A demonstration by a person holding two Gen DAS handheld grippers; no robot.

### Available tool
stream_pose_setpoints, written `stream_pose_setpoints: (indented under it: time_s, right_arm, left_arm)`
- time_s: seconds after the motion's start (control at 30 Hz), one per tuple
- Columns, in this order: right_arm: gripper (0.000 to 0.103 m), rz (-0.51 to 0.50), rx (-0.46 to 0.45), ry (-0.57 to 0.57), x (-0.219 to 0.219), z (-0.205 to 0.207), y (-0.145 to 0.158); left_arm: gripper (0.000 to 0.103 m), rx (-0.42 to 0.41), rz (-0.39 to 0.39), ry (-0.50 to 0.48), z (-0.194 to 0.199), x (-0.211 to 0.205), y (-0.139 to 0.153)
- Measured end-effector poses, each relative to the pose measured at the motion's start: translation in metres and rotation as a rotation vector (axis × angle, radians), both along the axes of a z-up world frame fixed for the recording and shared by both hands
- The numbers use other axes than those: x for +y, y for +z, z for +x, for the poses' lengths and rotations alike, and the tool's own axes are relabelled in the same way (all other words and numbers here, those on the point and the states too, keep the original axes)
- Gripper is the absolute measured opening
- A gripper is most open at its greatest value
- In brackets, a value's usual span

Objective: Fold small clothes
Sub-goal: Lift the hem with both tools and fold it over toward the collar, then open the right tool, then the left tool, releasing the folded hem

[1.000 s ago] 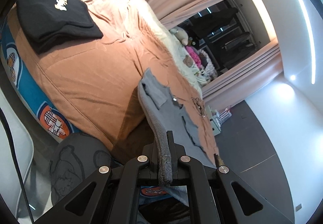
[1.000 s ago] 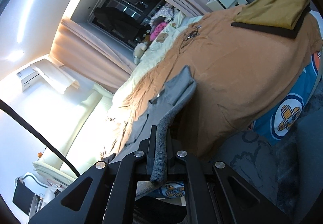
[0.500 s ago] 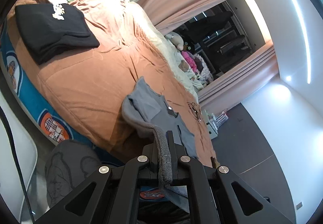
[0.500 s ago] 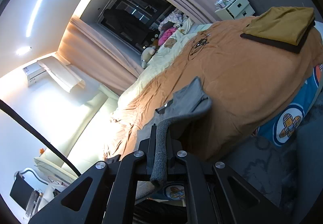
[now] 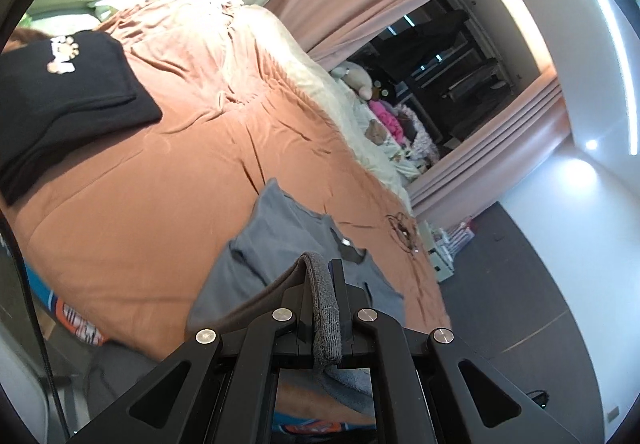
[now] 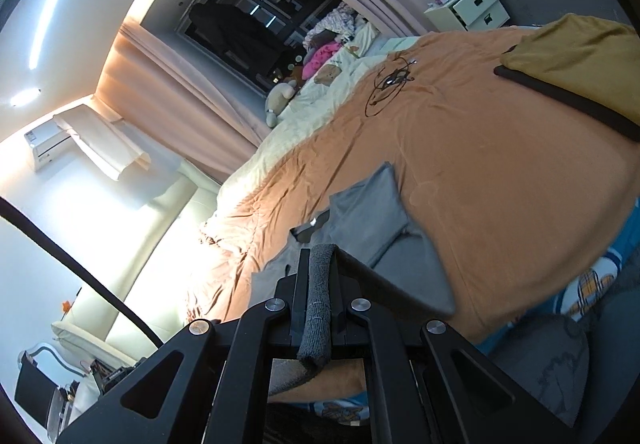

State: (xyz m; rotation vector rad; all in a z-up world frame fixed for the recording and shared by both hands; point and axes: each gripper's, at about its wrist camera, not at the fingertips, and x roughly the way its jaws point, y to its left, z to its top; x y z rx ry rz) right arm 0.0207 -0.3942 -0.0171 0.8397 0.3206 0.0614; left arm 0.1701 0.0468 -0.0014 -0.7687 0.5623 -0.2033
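From the left wrist camera, the left claw was pinched shut on the ribbed hem of a grey shirt; the hem ran up between the two black fingers and folded over at their tips; the rest of the shirt lay spread on the brown bedspread near the bed's near edge, collar and a small label showing beyond the fingertips; a folded black garment with a pale print lay well apart at the upper left of the bed; a tangle of thin dark cable lay on the spread past the shirt.

From the right wrist camera, the right claw was likewise clamped tight on the grey shirt, a ribbed strip of hem gripped between its fingers; the fabric rose from the bedspread to the claw in a lifted fold; a folded mustard garment rested on a dark one at the far right of the bed; the cable lay further up the spread.
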Motion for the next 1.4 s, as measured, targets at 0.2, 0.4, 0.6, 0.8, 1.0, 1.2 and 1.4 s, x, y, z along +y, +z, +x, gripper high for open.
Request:
stream_pose_setpoints:
  time_s: [0.2, 0.4, 0.6, 0.8, 1.0, 1.2, 1.4]
  right_arm:
    - [0.001, -0.046, 0.042, 0.014, -0.004, 0.06, 0.016]
    - [0.001, -0.086, 0.086, 0.018, -0.007, 0.119, 0.03]
    - [0.001, -0.1, 0.149, 0.015, -0.008, 0.165, 0.031]
    - [0.001, -0.127, 0.227, 0.006, -0.007, 0.21, 0.032]
    - [0.001, -0.145, 0.29, 0.008, -0.005, 0.247, 0.031]
    - [0.001, -0.183, 0.372, 0.001, -0.004, 0.287, 0.016]
    - [0.003, -0.208, 0.472, 0.023, 0.002, 0.317, -0.002]
  left_arm:
    - [0.004, 0.034, 0.048, 0.002, 0.061, -0.006, 0.004]
    - [0.004, 0.085, 0.108, 0.012, 0.118, -0.01, -0.004]
    - [0.004, 0.15, 0.134, 0.001, 0.169, -0.013, -0.022]
    - [0.004, 0.212, 0.158, -0.011, 0.216, -0.013, -0.046]
    - [0.004, 0.276, 0.189, -0.016, 0.257, -0.015, -0.074]
    - [0.004, 0.344, 0.241, -0.029, 0.294, -0.022, -0.105]
    - [0.006, 0.442, 0.305, -0.064, 0.325, -0.03, -0.146]
